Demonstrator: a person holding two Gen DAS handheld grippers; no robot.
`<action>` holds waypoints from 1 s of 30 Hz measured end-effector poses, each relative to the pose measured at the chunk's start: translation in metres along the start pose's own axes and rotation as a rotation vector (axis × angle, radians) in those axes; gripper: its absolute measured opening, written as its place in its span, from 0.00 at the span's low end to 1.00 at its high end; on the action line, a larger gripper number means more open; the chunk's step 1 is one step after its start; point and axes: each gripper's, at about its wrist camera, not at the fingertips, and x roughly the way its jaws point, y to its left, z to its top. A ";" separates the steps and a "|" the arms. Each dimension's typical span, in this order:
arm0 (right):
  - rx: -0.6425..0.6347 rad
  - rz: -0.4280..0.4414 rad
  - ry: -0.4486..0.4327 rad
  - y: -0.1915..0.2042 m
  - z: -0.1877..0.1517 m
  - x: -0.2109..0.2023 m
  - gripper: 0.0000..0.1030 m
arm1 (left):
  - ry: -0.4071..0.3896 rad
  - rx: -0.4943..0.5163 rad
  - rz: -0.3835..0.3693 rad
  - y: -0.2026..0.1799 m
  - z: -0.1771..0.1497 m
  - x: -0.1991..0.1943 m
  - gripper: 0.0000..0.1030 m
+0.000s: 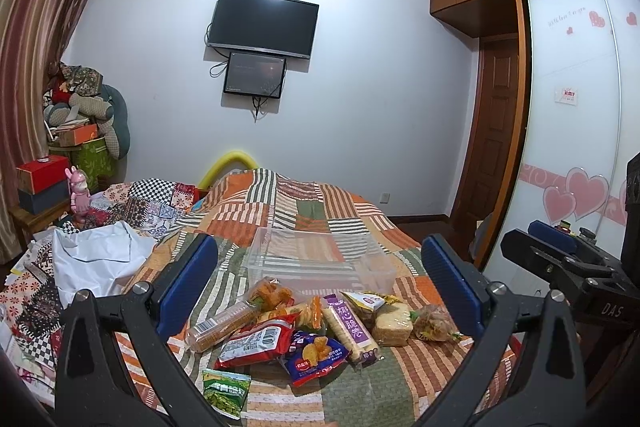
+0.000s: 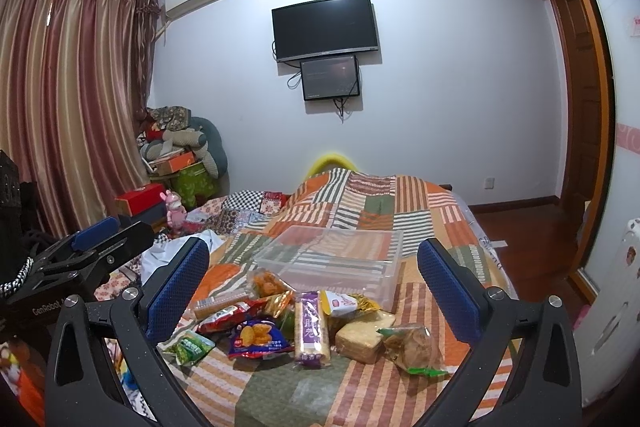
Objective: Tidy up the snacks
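Note:
A pile of snack packets (image 1: 304,327) lies on the patchwork bedspread, also in the right wrist view (image 2: 304,323). It includes a purple wafer pack (image 1: 352,327), a red packet (image 1: 256,343), a blue chip bag (image 1: 316,355) and a green pea packet (image 1: 224,391). A clear plastic bin (image 1: 320,259) stands just behind the pile, empty (image 2: 340,259). My left gripper (image 1: 320,287) is open above the pile. My right gripper (image 2: 316,283) is open too, to the right of the left one; it shows in the left wrist view (image 1: 560,251).
A white cloth (image 1: 100,259) lies on the bed at the left. Boxes and a pink toy (image 1: 78,195) stand on a side table at the left. A wardrobe (image 1: 580,107) and a door are at the right. Wooden floor (image 2: 532,243) lies right of the bed.

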 end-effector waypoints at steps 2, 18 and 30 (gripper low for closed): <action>0.000 -0.001 0.001 0.000 0.000 0.000 1.00 | 0.004 0.000 0.000 0.000 -0.001 0.000 1.00; 0.021 0.010 0.018 -0.006 -0.007 0.007 1.00 | 0.028 0.013 0.003 0.004 -0.002 0.004 1.00; -0.003 -0.048 0.154 -0.029 -0.031 0.031 1.00 | 0.173 0.028 0.048 0.035 -0.020 0.030 0.98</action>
